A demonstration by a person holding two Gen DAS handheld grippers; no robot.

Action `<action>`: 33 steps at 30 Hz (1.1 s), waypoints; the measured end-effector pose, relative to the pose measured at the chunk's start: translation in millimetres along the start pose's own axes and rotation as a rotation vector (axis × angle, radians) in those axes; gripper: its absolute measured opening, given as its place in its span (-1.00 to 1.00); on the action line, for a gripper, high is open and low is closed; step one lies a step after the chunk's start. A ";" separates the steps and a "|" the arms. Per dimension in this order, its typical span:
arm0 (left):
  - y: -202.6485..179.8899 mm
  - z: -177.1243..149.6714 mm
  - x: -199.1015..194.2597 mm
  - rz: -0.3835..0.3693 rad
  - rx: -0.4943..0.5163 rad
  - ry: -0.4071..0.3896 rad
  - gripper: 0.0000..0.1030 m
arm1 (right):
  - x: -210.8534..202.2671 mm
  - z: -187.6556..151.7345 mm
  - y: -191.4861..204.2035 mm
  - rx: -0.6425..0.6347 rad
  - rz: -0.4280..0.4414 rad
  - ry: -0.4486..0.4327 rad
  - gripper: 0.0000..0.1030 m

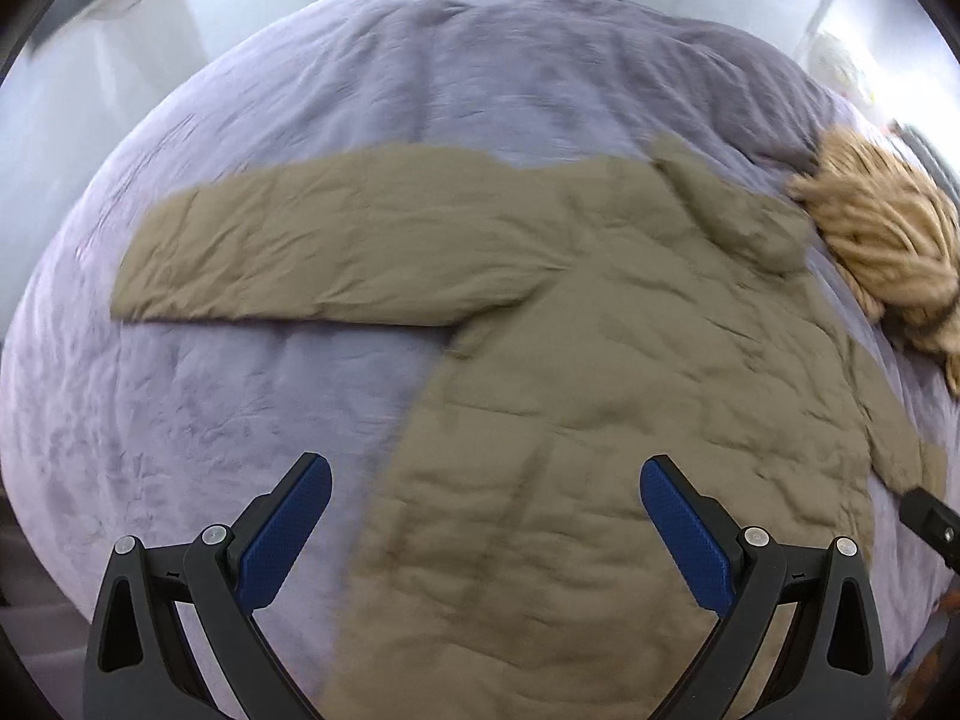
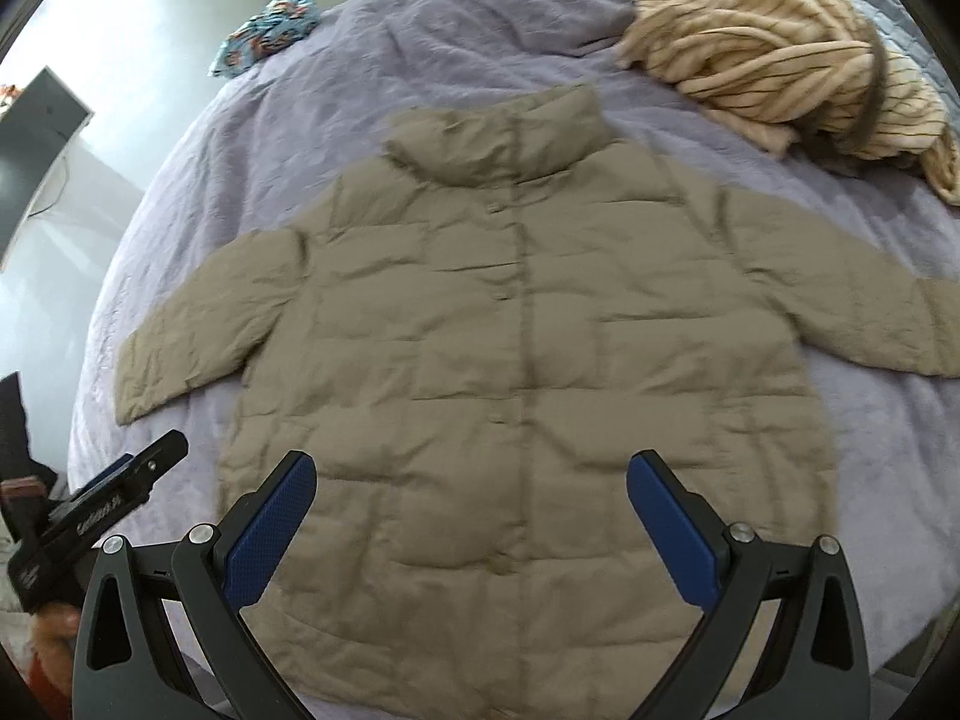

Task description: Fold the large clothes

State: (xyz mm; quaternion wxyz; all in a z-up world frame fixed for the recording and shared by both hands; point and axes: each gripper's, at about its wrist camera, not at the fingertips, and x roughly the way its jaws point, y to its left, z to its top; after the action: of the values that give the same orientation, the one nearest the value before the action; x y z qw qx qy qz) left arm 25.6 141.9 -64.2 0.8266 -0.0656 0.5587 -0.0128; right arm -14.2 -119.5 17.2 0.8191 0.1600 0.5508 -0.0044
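A tan quilted jacket (image 2: 510, 348) lies flat and front-up on a lavender bed cover (image 2: 300, 138), collar away from me, both sleeves spread out. My right gripper (image 2: 471, 480) is open and empty, hovering over the jacket's lower hem. In the left wrist view the jacket (image 1: 600, 420) runs from the lower middle to the right, with one sleeve (image 1: 312, 252) stretched left. My left gripper (image 1: 486, 486) is open and empty above the jacket's side edge. The left gripper also shows at the lower left of the right wrist view (image 2: 138, 468).
A beige striped garment (image 2: 780, 54) is bunched on the bed beyond the jacket's right shoulder; it also shows in the left wrist view (image 1: 882, 240). A blue patterned cloth (image 2: 264, 30) lies at the bed's far left edge. A dark monitor (image 2: 36, 150) stands off the bed at left.
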 end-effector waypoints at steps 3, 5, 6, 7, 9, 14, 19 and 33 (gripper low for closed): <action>41.8 5.6 22.9 -0.025 -0.061 0.015 1.00 | 26.2 -4.5 24.7 -0.052 0.027 0.031 1.00; 70.4 9.9 37.4 -0.052 -0.122 0.009 1.00 | 45.6 -11.3 43.8 -0.092 0.043 0.058 1.00; 86.0 12.7 46.0 -0.069 -0.164 0.006 1.00 | 53.5 -14.6 52.5 -0.112 0.047 0.077 1.00; 101.8 15.7 54.4 -0.089 -0.211 0.002 1.00 | 64.6 -17.9 61.6 -0.137 0.049 0.109 1.00; 131.4 21.4 69.3 -0.129 -0.303 -0.019 1.00 | 84.5 -23.3 75.5 -0.160 0.050 0.160 1.00; 186.2 37.7 104.0 -0.189 -0.460 -0.075 1.00 | 110.8 -26.5 92.0 -0.144 0.081 0.171 1.00; 221.0 60.4 134.5 -0.217 -0.535 -0.134 1.00 | 125.2 -15.6 101.7 -0.139 0.077 0.149 1.00; 234.3 100.3 97.4 -0.241 -0.447 -0.261 -0.79 | 161.4 48.4 135.9 -0.053 0.199 0.096 -0.55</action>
State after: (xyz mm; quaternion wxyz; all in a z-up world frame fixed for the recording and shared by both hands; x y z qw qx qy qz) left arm 142.8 374.4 -146.0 0.8492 -0.3132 0.4247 0.0212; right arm 117.8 23.8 -77.1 0.7921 0.1920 0.5708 0.0993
